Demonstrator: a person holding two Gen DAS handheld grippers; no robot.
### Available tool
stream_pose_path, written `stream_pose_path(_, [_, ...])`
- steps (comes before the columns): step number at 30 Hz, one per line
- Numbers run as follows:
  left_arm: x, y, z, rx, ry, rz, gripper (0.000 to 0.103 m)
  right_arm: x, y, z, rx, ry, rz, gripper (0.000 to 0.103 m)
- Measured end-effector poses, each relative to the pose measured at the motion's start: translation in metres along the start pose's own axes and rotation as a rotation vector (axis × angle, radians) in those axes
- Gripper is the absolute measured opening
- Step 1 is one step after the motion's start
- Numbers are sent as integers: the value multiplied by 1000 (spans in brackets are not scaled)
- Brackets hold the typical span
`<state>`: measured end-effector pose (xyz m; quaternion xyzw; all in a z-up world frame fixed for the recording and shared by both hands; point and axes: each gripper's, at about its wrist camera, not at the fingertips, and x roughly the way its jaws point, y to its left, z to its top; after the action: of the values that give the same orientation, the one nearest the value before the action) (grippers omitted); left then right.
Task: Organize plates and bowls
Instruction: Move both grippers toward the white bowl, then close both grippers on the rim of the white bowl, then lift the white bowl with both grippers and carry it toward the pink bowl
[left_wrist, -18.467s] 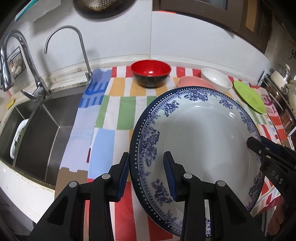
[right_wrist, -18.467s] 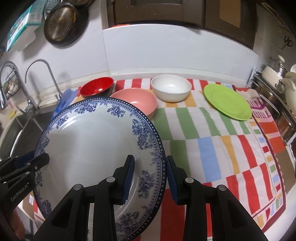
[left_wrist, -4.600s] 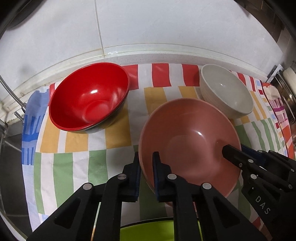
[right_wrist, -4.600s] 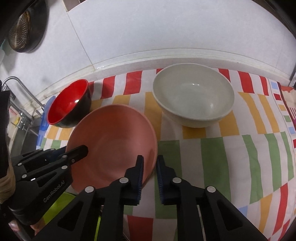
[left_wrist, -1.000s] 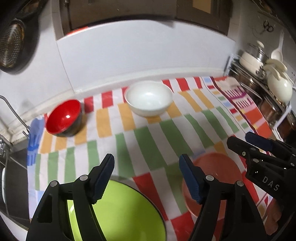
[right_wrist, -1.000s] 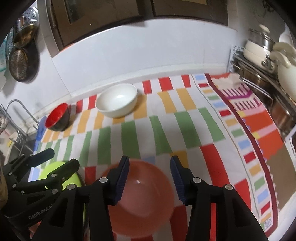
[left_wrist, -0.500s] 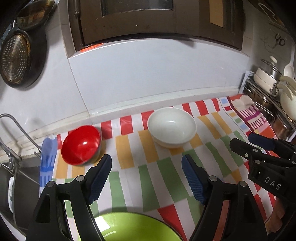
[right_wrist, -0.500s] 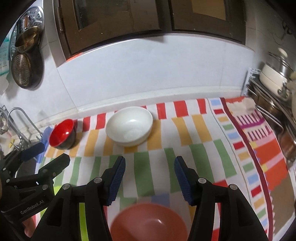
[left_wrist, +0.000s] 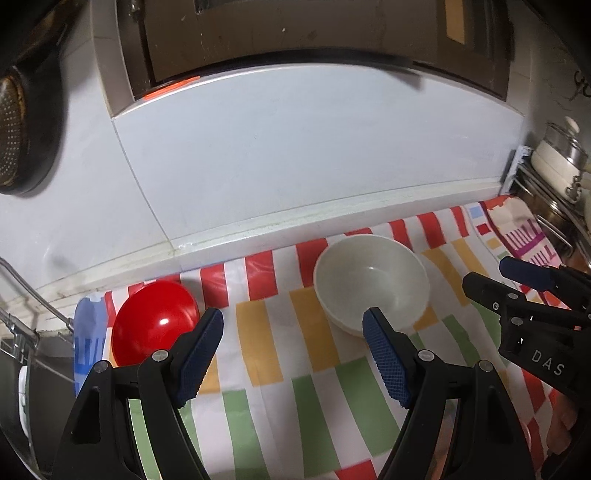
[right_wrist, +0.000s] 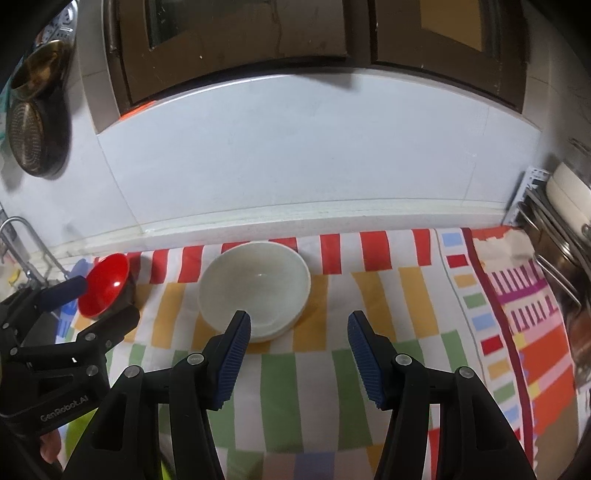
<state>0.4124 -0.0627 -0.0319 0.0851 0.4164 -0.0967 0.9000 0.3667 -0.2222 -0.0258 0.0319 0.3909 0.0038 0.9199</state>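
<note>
White tiled wall (right_wrist: 295, 155) under dark wooden cabinets (right_wrist: 240, 37); pans (right_wrist: 35, 136) hang left, a pot rack (right_wrist: 554, 229) stands right.

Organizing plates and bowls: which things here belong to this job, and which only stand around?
Job: white bowl; red bowl; left gripper and right gripper, both open and empty.

Around: striped cloth; hanging strainer; pots on rack; wall cabinets.

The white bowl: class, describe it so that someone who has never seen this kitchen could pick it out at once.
Find the striped cloth spread over the counter below the white wall. Near its back edge, where the red stripes run, stand two bowls. The white bowl is the larger, pale one on the right; its neighbour, the red bowl, is smaller and sits nearer the sink.
</note>
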Motion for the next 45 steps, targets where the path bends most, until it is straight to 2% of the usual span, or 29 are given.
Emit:
stream_pose_path(11, [54,1,12,9,61,1,77,61,-5,18,-20,81,12,56])
stream_pose_path(19, [88,-5,15,34,110,2,71,92,-9,21,-26,122,5,56])
stream_pose_path(26, [113,-8,14,35,166,-18,58,111,-11,18,-24,159,11,54])
stream_pose_path(28, [118,-8,13,31,177,-27,56,115,-10,17,-24,171,15,50])
stream_pose_path(34, [127,-9,14,13,194,-56,44,125,-8,16,-30,205,29,40])
stream_pose_path(39, [133,-8,16,-20,219,-98,29,129,-5,14,-35,229,36,25])
stream_pose_path(42, [135,-10,18,-32,241,-127,16,132,-2,14,-42,236,35,20])
stream_pose_path(45, [135,-12,18,-39,244,-118,11,130,1,14,-44,233,39,19])
